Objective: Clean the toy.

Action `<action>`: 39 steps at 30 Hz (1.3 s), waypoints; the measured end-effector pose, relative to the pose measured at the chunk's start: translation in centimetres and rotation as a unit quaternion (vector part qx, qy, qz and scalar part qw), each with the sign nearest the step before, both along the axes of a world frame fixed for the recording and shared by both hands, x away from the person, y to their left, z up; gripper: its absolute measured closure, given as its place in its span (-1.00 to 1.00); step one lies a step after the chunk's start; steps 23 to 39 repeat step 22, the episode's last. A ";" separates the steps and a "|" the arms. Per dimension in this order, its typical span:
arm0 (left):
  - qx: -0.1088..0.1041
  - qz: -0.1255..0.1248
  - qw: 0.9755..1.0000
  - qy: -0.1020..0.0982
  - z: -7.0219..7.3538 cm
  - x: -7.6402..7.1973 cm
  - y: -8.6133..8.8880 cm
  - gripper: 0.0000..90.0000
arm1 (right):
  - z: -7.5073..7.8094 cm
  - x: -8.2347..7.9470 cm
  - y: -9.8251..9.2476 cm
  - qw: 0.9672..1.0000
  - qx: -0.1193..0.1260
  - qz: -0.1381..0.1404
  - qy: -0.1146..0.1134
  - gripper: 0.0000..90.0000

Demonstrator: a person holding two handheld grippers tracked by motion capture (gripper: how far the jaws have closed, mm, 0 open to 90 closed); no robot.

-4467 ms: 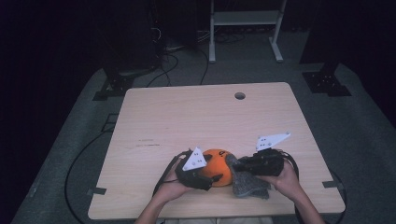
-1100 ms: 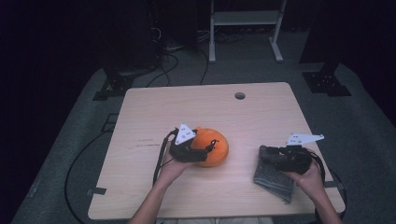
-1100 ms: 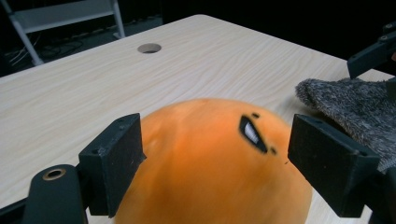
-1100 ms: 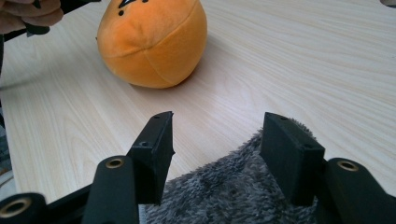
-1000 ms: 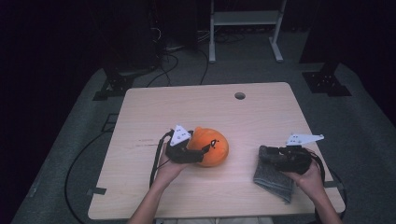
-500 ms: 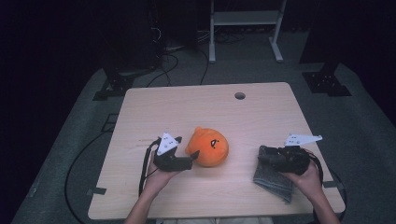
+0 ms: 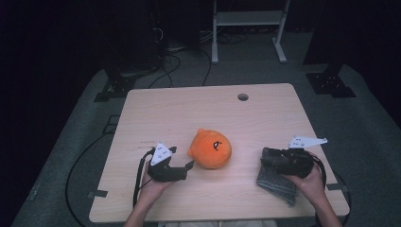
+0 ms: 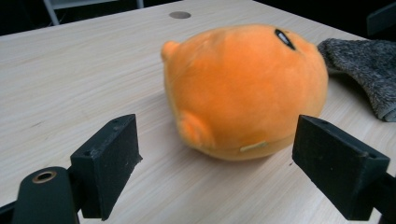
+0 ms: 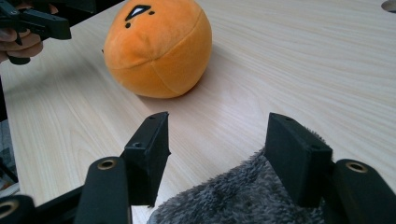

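so the orange plush [image 7: 211, 149] sits on the wooden table [image 7: 198, 109], a bit toward the person's side of the middle, lying on the bare wood with nothing holding it. the left gripper [image 7: 188, 166] is just beside it on its left in the high view, jaws spread wide and pointed at the toy, and they've just been opening a bit further with nothing pinched between them. from the left gripper view the plush [image 8: 245, 88] sits a little out ahead of the two black fingers [image 8: 108, 161], framed in the gap between them but not touching either pad, and you can see bare wood between the pads and the toy's underside. its little black face marking is up top, turned away toward the far side. over on the right, the right gripper [image 7: 264, 158] rests over a grey fuzzy cloth [image 7: 276, 184] near the table's right front corner, well apart from the plush. its jaws are also wide apart and have just been opening too. in the right gripper view the grey cloth [image 9: 243, 200] lies low between the fingers [image 9: 299, 156], its fuzzy edge right up against the right-hand one, but the pads aren't squeezing it. the plush [image 9: 156, 49] shows further off in that view, up and to the left of the jaws, with the left gripper [image 9: 39, 23] just past it at the frame's edge. both hands hold their grippers low over the table.
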State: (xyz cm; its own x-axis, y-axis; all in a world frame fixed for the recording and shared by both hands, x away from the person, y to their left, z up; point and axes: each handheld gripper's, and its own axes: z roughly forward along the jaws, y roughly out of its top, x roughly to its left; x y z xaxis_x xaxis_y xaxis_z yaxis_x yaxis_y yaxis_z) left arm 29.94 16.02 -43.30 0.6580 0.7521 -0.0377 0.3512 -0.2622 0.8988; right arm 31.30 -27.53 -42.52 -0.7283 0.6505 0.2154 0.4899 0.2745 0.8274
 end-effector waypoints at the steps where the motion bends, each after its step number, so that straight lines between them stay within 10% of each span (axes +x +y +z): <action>1: -0.003 0.004 1.000 0.002 -0.2 -0.1 0.2 -0.71 | -0.1 0.0 0.0 1.000 0.000 0.001 -0.002 -0.14; 19: -0.004 0.071 0.997 -0.001 -2.0 0.1 3.8 -0.73 | -0.6 -0.5 -0.6 1.000 0.004 -0.009 -0.002 -0.13; 39: 0.011 0.075 0.997 -0.001 -2.4 0.3 3.9 -0.73 | -0.7 -0.5 -0.5 1.000 0.004 -0.010 0.000 -0.14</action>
